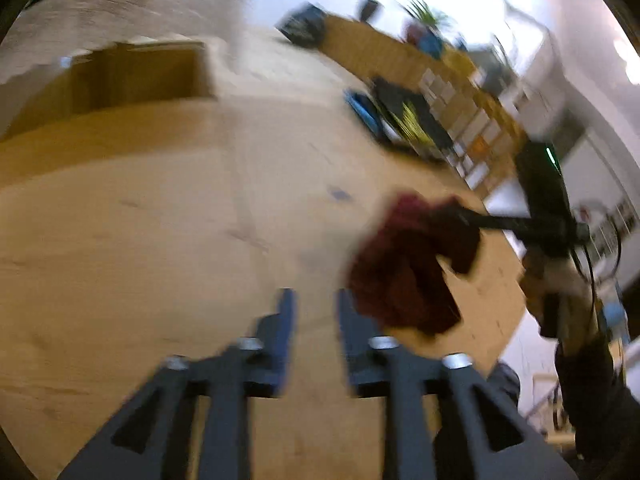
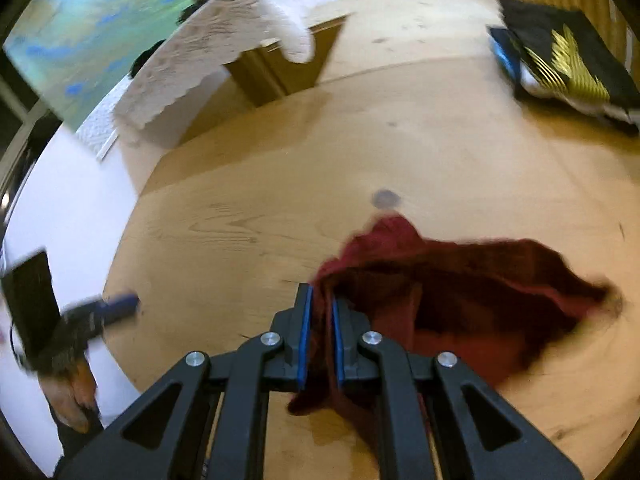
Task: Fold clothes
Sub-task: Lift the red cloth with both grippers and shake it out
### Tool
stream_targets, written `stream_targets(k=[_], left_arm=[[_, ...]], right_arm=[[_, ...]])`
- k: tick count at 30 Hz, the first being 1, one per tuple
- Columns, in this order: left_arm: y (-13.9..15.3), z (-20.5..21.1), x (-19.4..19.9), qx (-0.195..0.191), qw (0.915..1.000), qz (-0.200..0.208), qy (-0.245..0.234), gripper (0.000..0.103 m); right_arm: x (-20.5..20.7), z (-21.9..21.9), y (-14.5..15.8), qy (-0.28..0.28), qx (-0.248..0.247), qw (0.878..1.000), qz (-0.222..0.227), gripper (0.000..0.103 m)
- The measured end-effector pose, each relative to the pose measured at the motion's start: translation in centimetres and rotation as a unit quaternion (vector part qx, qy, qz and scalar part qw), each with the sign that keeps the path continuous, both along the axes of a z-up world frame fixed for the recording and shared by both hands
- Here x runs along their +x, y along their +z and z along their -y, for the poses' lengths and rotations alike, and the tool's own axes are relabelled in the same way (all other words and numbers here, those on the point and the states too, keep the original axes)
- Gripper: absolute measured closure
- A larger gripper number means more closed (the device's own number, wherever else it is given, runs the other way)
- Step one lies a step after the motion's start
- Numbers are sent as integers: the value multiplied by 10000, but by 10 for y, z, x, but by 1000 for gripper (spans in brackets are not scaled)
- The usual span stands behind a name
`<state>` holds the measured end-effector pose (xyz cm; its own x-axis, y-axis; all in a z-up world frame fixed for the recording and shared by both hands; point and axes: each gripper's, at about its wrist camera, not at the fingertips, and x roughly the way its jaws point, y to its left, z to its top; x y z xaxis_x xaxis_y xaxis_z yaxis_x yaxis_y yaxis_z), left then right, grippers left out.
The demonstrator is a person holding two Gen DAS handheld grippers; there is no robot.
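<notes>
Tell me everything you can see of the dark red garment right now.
The dark red garment is soft, crumpled cloth, unfolded. The right gripper is shut on one edge and lifts that part; in the left wrist view it hangs bunched above the wooden table. Its far end trails low, contact unclear through blur. The left gripper is open, apart from it.

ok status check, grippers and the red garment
Right hand-held gripper shut on dark red garment, lifting it over the wooden table. Left hand-held gripper open, empty. Folded black garment sits far off, not in the way.
</notes>
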<state>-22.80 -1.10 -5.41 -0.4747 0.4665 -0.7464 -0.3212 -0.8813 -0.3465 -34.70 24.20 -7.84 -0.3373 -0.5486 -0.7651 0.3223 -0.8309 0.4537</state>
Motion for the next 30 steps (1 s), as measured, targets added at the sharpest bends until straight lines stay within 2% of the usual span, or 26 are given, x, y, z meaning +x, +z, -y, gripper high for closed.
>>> stream_targets(k=[3,5,7,10,11,13,14,16,17,20,23,30], left_arm=[[-14,-57,9,-397,9982,16,-439,52],[-18,-86,7,-652,9963,0,-562,44],[-20,-114,4,-895,9939,-21,-646,42],[-18,-130,0,-1104,9921,-90,-596,36],[-18,-136,-4,-1163,9915,-114,-577,32],[-19,-145,-13,-1331,9895,-140,-542,30],[-24,-149,-18,-1383,9888,-91,-562,33],[-39,-151,-29,-1317,9891,129,-641,67],[-46,-148,-35,-1160,9904,327,-675,95],[-49,-131,-35,-974,9930,264,-616,99],[-37,-107,-24,-562,9972,185,-468,99],[38,-31,26,275,9973,-418,-546,99]], right_arm=[[0,-17,-3,-55,-147,9999,47,93],[2,-26,-2,-58,-129,9999,24,93],[3,-31,-1,-49,-125,9999,11,93],[4,-32,-2,12,-137,9999,-2,93],[4,-33,-2,33,-147,9999,-4,93],[4,-36,-2,76,-180,9998,-1,93],[4,-36,-2,90,-187,9998,-1,93],[2,-37,-3,92,-202,9998,5,93],[2,-38,-4,69,-212,9997,14,93],[2,-45,-2,-1,-261,9997,34,93],[7,-56,2,-79,-364,9993,62,93],[47,-80,39,43,-863,9962,-114,93]])
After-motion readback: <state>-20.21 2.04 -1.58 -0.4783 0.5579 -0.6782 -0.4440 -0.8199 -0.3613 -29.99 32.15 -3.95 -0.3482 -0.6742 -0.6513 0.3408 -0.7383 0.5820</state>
